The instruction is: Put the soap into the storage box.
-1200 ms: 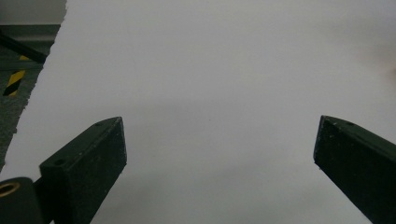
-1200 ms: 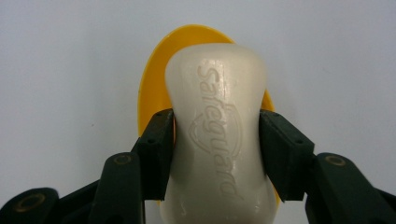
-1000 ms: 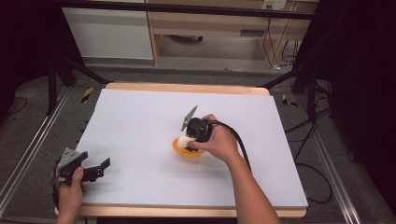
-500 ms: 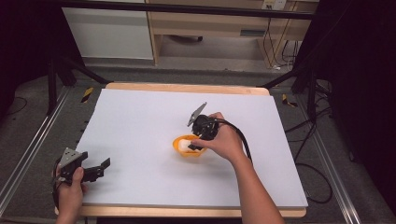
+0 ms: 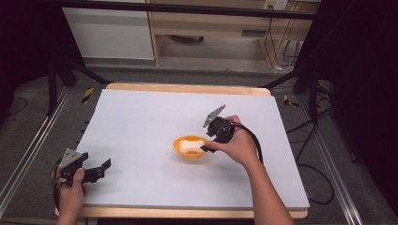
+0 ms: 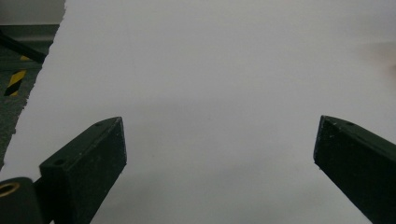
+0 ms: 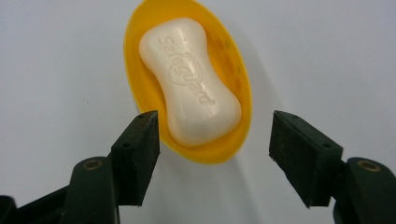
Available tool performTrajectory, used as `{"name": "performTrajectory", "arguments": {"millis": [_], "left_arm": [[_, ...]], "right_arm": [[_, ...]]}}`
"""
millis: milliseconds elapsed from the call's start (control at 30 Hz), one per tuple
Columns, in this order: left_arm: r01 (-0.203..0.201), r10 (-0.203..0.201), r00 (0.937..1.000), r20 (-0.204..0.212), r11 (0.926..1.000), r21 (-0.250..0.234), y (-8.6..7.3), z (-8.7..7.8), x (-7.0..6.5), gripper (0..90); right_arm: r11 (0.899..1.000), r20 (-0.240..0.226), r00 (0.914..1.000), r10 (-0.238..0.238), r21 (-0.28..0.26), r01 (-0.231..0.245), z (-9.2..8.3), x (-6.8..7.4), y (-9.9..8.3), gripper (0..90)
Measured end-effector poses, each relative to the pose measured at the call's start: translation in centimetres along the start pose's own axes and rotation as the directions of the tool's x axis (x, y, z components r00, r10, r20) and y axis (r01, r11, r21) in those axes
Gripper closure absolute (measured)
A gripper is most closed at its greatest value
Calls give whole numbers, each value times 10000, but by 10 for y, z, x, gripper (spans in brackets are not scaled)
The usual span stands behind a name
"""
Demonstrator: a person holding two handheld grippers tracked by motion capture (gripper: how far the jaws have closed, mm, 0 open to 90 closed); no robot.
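Note:
A white soap bar (image 7: 193,79) lies in an oval yellow dish (image 7: 147,93) on the white table top; in the high view the soap (image 5: 189,143) and the dish (image 5: 189,152) sit near the table's middle. My right gripper (image 7: 214,135) is open just above the dish's near end, its jaws wide apart and holding nothing; in the high view the right gripper (image 5: 210,140) is at the dish's right side. My left gripper (image 5: 101,168) rests at the table's front left corner, open, and in the left gripper view the left gripper (image 6: 219,140) faces bare white surface.
The white sheet (image 5: 141,117) covers a wooden table. A metal rail (image 5: 28,150) runs along the left and another along the right. Cables (image 5: 305,140) trail off the right side. A black-and-yellow marker (image 6: 16,81) lies on the floor past the left edge.
My right gripper has drawn back to the right off the dish, leaving the soap lying in it uncovered. The left gripper has stayed put.

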State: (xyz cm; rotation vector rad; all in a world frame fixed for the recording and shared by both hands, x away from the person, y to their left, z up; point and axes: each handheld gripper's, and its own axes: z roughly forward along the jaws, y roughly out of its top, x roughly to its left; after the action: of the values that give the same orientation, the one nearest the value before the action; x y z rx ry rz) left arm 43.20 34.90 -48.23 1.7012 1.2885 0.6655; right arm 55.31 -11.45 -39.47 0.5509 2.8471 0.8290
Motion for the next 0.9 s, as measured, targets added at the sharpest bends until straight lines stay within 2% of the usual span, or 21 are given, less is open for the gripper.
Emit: {"name": "performTrajectory", "arguments": {"millis": [33,133,167,267,300,367,633,700,767,900], "left_arm": [[-17,17,10000,-7,10000,6,0,0,0,20],[-28,28,10000,-17,10000,-2,0,0,0,20],[-56,56,10000,-25,10000,-6,0,0,0,21],[-58,58,10000,-29,10000,-7,0,0,0,21],[-65,65,10000,-27,10000,-2,0,0,0,20],[-52,52,10000,-24,10000,-5,0,0,0,21],[-36,36,10000,-18,10000,-11,0,0,0,21],[-47,47,10000,-16,10000,2,0,0,0,20],[-59,59,10000,-26,10000,-11,0,0,0,20],[-40,40,10000,-23,10000,-19,0,0,-1,21]], "right_arm": [[9998,25,9998,185,-76,-185,-3,-1,-6,335],[9994,106,9996,267,-217,-265,-7,-3,-12,329],[9983,89,9992,399,-432,-395,-10,-4,-19,325],[9972,144,9983,567,-493,-559,-13,-4,-24,317],[9963,206,9974,686,-533,-674,-15,-5,-32,311],[9951,192,9965,819,-574,-806,-15,-5,-34,309],[9878,518,9886,1416,-734,-1376,-21,-8,-66,284],[9857,524,9868,1529,-790,-1486,-23,-9,-72,282],[9825,329,9856,1661,-907,-1626,-23,-9,-80,280],[9797,422,9828,1796,-984,-1748,-27,-7,-92,255]]}}
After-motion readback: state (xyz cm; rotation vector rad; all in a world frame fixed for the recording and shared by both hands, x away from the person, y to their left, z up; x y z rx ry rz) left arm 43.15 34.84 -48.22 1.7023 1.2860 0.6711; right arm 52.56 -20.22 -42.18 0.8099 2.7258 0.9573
